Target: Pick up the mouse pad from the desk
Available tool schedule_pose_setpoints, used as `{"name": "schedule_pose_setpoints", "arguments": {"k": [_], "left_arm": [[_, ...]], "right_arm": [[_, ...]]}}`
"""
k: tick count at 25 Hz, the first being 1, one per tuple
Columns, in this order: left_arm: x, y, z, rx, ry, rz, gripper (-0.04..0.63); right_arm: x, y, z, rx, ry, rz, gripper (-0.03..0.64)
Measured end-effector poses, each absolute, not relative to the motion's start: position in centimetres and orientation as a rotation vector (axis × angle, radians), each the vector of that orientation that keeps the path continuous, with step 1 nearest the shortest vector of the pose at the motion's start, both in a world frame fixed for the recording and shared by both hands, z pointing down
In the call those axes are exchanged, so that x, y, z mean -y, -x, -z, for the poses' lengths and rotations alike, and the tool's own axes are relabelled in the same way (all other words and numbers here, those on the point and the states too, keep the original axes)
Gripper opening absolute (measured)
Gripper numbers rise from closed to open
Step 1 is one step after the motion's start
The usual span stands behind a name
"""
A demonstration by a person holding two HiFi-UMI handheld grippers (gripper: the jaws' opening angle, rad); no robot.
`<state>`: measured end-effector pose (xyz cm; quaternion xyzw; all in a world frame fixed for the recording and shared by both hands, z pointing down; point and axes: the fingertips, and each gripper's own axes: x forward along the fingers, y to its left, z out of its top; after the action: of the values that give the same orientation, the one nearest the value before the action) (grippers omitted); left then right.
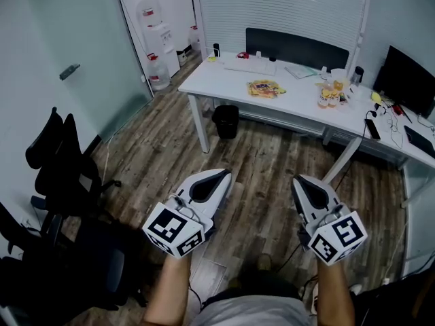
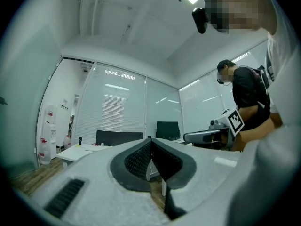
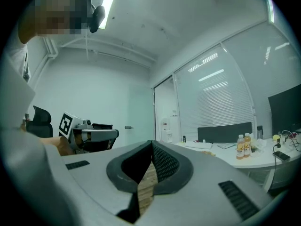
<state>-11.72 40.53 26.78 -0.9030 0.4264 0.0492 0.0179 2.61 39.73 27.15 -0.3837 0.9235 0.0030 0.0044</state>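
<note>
A white desk (image 1: 224, 80) stands across the room, well beyond both grippers. On it lie a flat colourful piece (image 1: 264, 87) and, at the far right, a dark flat pad (image 1: 419, 141); which is the mouse pad I cannot tell. My left gripper (image 1: 224, 174) and right gripper (image 1: 299, 179) hang side by side over the wooden floor, pointing toward the desk. Both are shut with nothing between the jaws, as the left gripper (image 2: 150, 140) and right gripper (image 3: 152, 143) show in their own views.
Black office chairs (image 1: 61, 175) crowd the left side. A black bin (image 1: 225, 121) sits under the desk. A keyboard (image 1: 250, 65), bottles (image 1: 327, 97) and a monitor (image 1: 408, 80) are on the desks. A person in a black top (image 2: 249, 93) stands at my right.
</note>
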Motion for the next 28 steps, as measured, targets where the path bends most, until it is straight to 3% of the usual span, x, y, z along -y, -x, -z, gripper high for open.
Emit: {"name": "schedule_pose_setpoints", "arguments": {"k": [12,28], "left_arm": [[-36.4,12.6,-26.8,-1.384,2.759,-0.105,0.015],[-23.1,9.0,-26.3,-1.404,2.723,-0.088,0.015]], "right_arm": [[-34.7,-2.3,-28.1,-2.884,1.149,0.01,0.012],[-20.8,-6.3,-27.9,-2.887,1.141,-0.033,0.012]]}}
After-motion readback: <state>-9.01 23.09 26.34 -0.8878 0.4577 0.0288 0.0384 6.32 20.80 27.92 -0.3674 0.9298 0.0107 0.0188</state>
